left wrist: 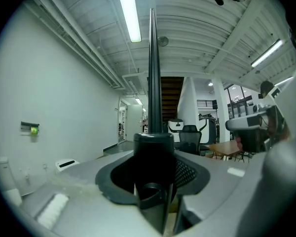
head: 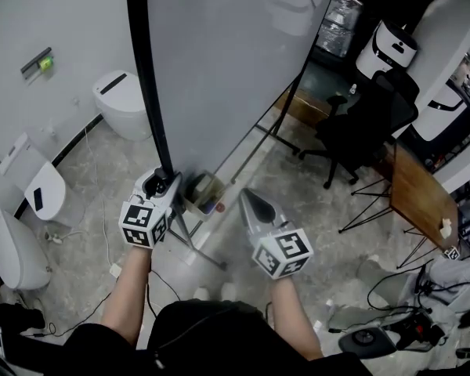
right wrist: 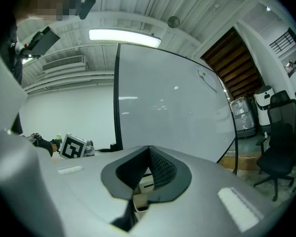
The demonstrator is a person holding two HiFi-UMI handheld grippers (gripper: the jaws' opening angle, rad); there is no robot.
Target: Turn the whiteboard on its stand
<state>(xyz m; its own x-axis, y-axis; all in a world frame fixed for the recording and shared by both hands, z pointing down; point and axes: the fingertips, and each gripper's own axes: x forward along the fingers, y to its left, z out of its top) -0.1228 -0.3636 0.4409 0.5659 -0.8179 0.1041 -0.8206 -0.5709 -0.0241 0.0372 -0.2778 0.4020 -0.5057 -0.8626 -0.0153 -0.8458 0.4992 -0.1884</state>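
Grey-shelled left hand-held gripper (head: 163,182) has its jaws clamped on the whiteboard (head: 227,53), biting the black frame edge (left wrist: 154,73) low at the board's left side, and that edge rises straight up out of the jaws. Right hand-held gripper (head: 247,198) sits just beside it, jaws pressed together with nothing between them, its tip near the board's bottom corner. The board stands upright on its stand (head: 274,131), on the marbled floor (head: 94,186). Well off to the right, a black office chair (head: 360,131) and a wooden table (head: 419,198).
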